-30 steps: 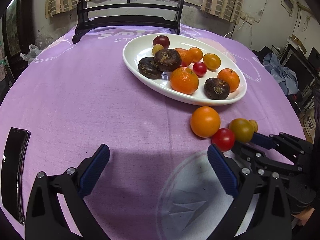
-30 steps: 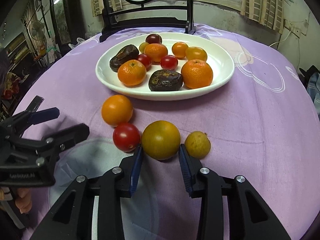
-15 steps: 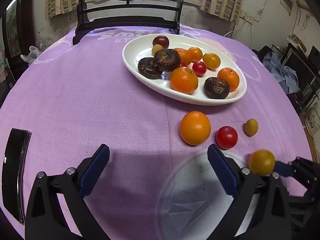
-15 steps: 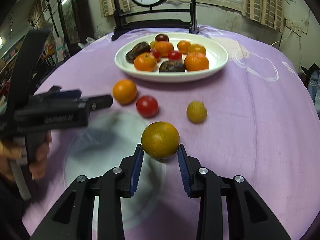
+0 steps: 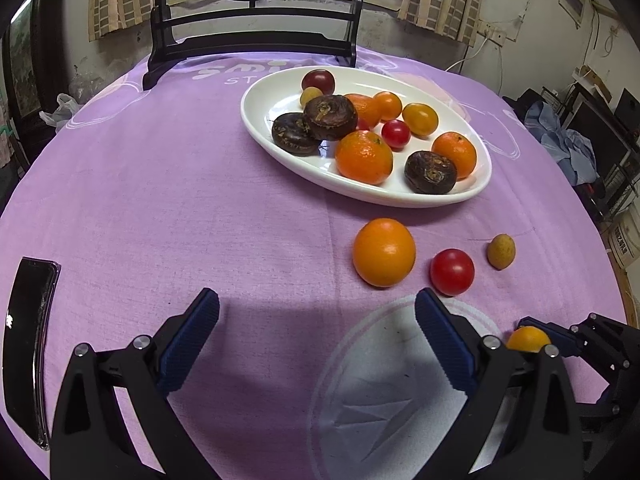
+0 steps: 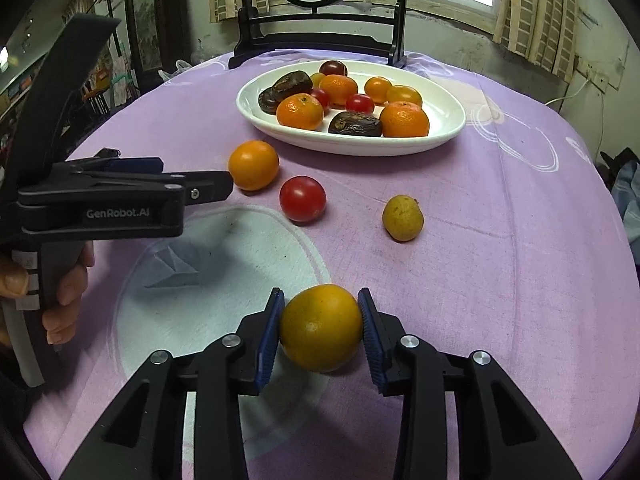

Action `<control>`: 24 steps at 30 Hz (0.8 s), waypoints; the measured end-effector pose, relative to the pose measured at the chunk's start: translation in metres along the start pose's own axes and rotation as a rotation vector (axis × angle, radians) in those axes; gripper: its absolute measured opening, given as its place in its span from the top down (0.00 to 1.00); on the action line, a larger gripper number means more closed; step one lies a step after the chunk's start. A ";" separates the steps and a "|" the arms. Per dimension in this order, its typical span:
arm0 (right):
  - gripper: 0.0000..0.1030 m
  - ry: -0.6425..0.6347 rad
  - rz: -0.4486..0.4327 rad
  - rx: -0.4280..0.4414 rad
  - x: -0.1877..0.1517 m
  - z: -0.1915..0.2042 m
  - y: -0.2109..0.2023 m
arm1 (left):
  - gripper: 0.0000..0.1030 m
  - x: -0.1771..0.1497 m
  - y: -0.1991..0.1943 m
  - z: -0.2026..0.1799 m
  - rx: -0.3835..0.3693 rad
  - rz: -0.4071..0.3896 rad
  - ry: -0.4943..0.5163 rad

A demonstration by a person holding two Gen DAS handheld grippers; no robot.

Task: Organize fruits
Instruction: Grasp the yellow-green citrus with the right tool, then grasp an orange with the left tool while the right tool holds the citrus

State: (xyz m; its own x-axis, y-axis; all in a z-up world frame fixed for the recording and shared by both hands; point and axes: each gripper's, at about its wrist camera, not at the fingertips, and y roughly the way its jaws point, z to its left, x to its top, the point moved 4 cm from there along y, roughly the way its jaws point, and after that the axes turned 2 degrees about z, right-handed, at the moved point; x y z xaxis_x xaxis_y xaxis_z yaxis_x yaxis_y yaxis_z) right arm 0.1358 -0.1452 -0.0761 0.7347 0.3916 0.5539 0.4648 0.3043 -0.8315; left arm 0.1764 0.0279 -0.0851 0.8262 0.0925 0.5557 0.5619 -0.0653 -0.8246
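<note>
My right gripper (image 6: pixel 321 296) holds a yellow-orange round fruit (image 6: pixel 321 327) between its blue pads, just above the purple cloth near the front edge. Both pads touch the fruit while the jaws are opening slightly. The left wrist view shows that fruit (image 5: pixel 526 338) at the lower right. My left gripper (image 5: pixel 316 300) is open and empty over the cloth. Ahead of it lie an orange (image 5: pixel 384 252), a red tomato (image 5: pixel 452 272) and a small yellow-brown fruit (image 5: pixel 501 251). Beyond them a white oval plate (image 5: pixel 276 100) carries several oranges, tomatoes and dark brown fruits.
A black phone (image 5: pixel 30 340) lies at the table's left edge. A dark wooden stand (image 5: pixel 252 40) rises behind the plate. A hand (image 6: pixel 60 300) grips the left gripper's handle. Clutter sits off the table to the right (image 5: pixel 576 152).
My right gripper has drawn back toward the near edge with the yellow-orange fruit, away from the tomato and the small fruit. The left gripper has not moved.
</note>
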 end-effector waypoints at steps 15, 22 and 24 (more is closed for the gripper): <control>0.63 0.131 -0.072 0.053 -0.007 -0.042 -0.026 | 0.25 -0.007 0.003 -0.035 0.020 0.026 0.164; 0.63 0.103 -0.073 0.067 -0.007 -0.034 -0.027 | 0.34 0.008 0.026 -0.034 0.034 0.063 0.156; 0.63 0.101 -0.066 0.067 -0.007 -0.033 -0.025 | 0.38 0.014 0.030 -0.034 0.026 0.058 0.144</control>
State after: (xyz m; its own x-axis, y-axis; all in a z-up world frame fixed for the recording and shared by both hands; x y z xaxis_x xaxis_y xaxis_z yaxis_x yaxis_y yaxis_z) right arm 0.1351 -0.1848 -0.0606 0.7512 0.2803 0.5976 0.4821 0.3853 -0.7868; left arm 0.2062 -0.0062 -0.0979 0.8554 -0.0540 0.5152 0.5137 -0.0400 -0.8571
